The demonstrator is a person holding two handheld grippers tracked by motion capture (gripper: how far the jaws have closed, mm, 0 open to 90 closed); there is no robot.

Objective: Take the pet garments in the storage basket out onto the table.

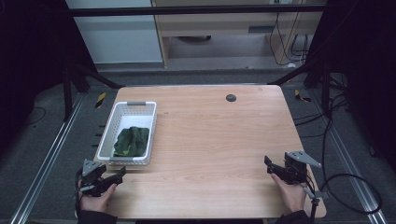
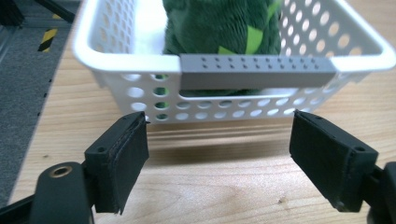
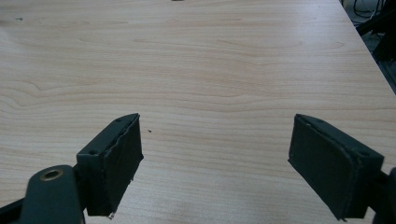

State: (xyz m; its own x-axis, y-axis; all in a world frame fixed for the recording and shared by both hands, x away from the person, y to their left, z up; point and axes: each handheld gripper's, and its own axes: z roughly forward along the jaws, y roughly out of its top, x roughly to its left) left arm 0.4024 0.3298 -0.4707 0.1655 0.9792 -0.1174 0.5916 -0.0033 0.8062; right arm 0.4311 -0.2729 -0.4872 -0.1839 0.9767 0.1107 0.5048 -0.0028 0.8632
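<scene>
White basket (image 1: 106, 136) hugs the table's (image 1: 210, 140) left edge; both grippers' jaws apart.

No legible text, label, brand or number anywhere on any surface in view.

We see a light wood table (image 1: 210, 140) with a dark round disc (image 1: 231, 97) set near its far edge. A white perforated basket (image 1: 106, 135) with grey handles sits directly on the tabletop at the left side, close to the near edge. Elsewhere we note bare woodgrain.
</scene>
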